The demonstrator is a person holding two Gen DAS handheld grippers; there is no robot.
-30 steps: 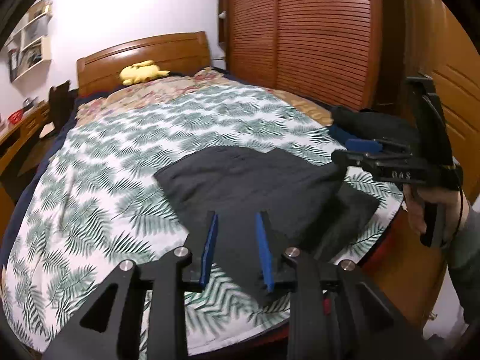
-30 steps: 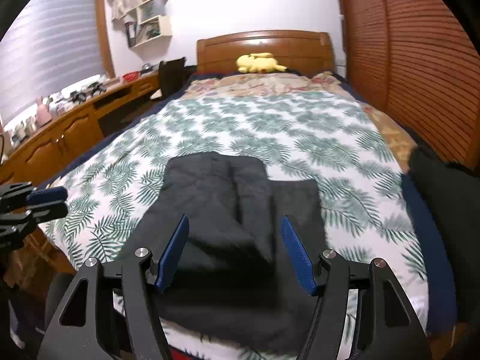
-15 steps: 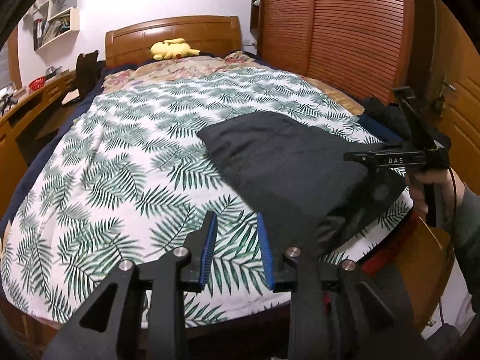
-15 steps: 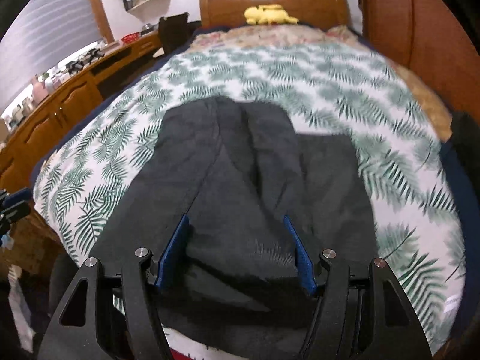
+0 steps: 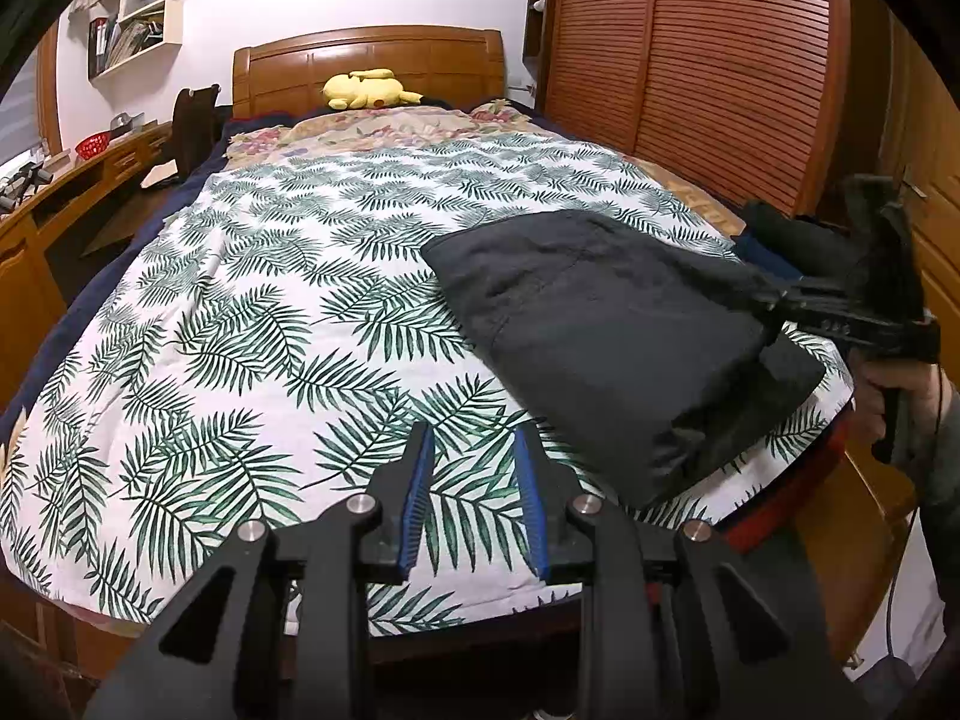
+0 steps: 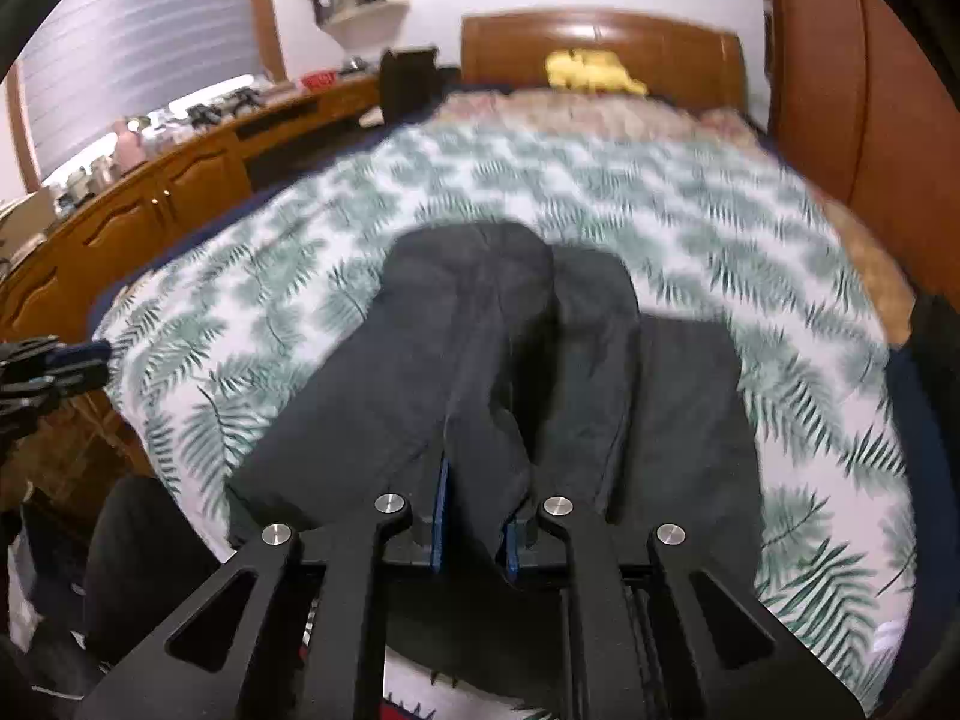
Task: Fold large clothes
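Looking along the left gripper (image 5: 474,498), we see its jaws narrow and empty, a slim gap with only the bedspread (image 5: 252,324) showing through it. The garment (image 5: 600,330), dark and part-folded, lies ahead and to the right of these jaws, well clear of them, near the bed's right edge. Further right, our right gripper (image 5: 774,306) reaches onto the cloth's near right edge, the hand (image 5: 906,396) behind it.

Turning to the right wrist view, we see the right gripper (image 6: 474,516) closing its jaws on a raised ridge of the garment (image 6: 510,372), which sits between the blue pads; the rest of the cloth spreads ahead and to both sides. The left gripper (image 6: 54,366) shows far off to the left, touching nothing.

We judge the grip risky: the pinch seems to take a bunched ridge rather than a clean edge, so a lift could drag several layers and undo the fold. With the left jaws off the cloth, a one-sided pull could skew it or slide it off the bed.
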